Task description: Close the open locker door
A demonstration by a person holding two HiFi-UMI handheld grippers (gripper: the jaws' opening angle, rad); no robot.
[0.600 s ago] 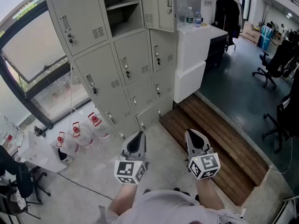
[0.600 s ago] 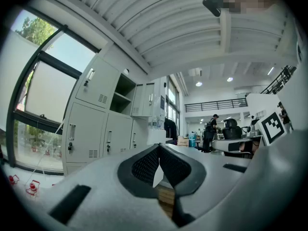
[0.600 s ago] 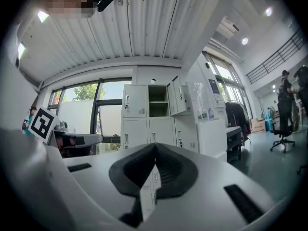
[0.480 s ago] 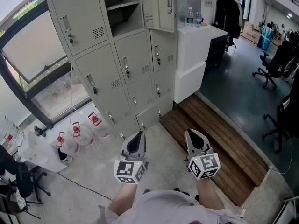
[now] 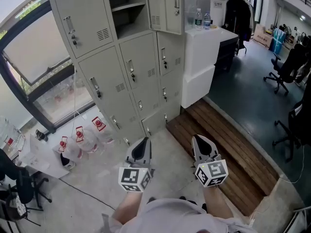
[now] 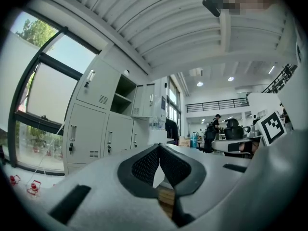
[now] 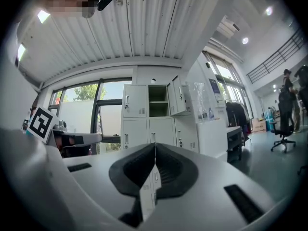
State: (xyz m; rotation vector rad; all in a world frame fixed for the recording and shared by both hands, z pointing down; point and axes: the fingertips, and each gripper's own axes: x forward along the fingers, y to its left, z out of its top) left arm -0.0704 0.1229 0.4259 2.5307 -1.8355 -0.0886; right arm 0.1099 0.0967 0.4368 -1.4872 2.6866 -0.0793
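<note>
Both left tongs (image 5: 141, 148) and right tongs (image 5: 202, 144) are being held closed on nothing, well apart from the door (image 5: 165, 6), open in the upper row of lockers (image 5: 141, 67). The approach is apparently being made; a reach and push are being called for next.

Pale grey locker door (image 5: 155, 4) standing open in upper row, hanging out at right edge of shelved compartment (image 5: 125, 11); vent slots showing near lower edge.
</note>
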